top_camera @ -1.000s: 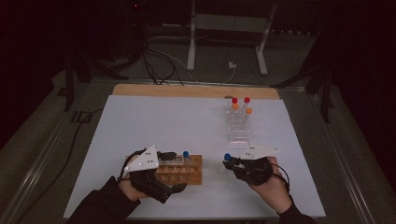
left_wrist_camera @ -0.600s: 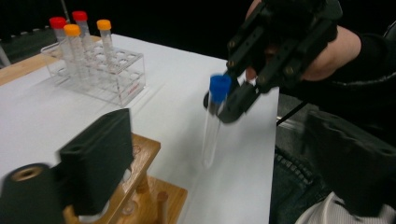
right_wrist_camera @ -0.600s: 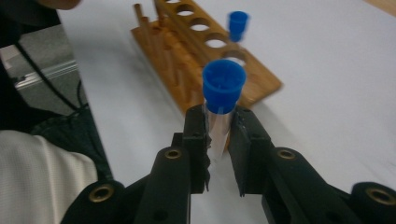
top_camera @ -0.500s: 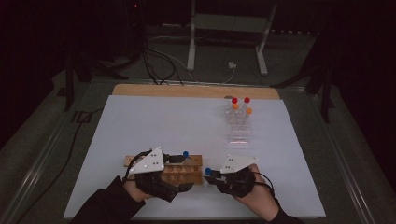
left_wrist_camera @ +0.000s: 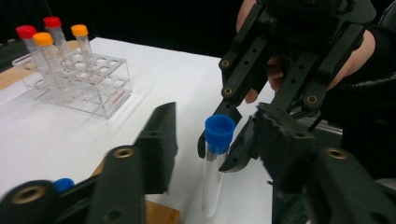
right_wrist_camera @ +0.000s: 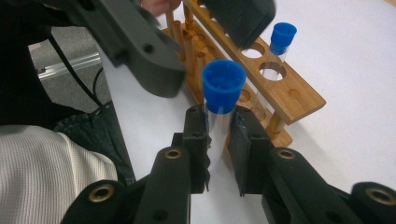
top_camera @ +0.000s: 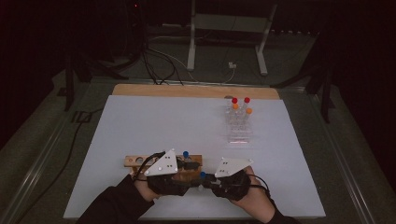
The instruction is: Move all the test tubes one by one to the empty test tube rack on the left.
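A clear, slender glass tube with a ribbed blue cap (right_wrist_camera: 224,86) stands upright just beside the wooden rack (right_wrist_camera: 261,79), clamped by the right gripper (right_wrist_camera: 219,135), while the left gripper (left_wrist_camera: 215,140) brackets it, jaws just closing, not touching.

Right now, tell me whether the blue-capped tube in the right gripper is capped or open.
Capped: a blue cap sits on the tube held by the right gripper.

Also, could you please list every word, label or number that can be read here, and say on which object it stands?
Clear plastic rack: a small red print on its front wall, too blurred to read.
Blue-capped tube, wooden rack, both grippers: no text visible.
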A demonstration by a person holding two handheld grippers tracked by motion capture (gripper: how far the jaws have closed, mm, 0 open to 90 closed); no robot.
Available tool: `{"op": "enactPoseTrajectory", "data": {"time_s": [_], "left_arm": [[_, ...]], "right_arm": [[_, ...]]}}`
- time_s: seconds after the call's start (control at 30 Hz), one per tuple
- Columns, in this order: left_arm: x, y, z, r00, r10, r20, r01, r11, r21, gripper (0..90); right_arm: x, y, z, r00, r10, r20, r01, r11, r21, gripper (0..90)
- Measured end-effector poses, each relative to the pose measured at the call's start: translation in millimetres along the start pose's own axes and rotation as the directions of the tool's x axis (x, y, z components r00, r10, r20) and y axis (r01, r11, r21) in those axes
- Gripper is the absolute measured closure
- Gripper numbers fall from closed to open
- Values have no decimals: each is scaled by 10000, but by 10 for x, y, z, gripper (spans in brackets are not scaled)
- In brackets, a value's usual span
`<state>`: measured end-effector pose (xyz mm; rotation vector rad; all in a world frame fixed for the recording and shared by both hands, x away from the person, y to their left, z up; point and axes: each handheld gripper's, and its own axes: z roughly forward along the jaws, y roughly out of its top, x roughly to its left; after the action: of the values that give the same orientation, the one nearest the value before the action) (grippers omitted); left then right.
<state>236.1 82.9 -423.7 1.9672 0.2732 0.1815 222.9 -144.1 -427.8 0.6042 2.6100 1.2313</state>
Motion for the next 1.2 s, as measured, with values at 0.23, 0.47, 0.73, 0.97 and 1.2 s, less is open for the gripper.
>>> {"op": "enactPoseTrajectory", "data": {"time_s": [0.23,0.47,0.73,0.97,1.2], "left_arm": [[-15,20,46,9999,123,6,-123,9999,27,649],[-33,14,96,9992,388,-51,-387,9990,228,698],[-36,12,100,9988,492,-71,-491,9986,193,769],[12,49,41,9991,399,-134,-397,9991,120,775],[83,129,-144,9985,362,-414,-366,9993,-103,775]], "right_arm": [[-2,-4,-8,10000,-3,16,3,10000,-8,764],[8,3,-16,10000,-68,25,68,10000,-39,765],[4,-1,-15,10000,-49,44,50,10000,-62,764],[-18,5,-42,9999,102,72,-98,9991,-412,702],[-90,13,-169,9978,460,487,-412,9945,-960,503]]}}
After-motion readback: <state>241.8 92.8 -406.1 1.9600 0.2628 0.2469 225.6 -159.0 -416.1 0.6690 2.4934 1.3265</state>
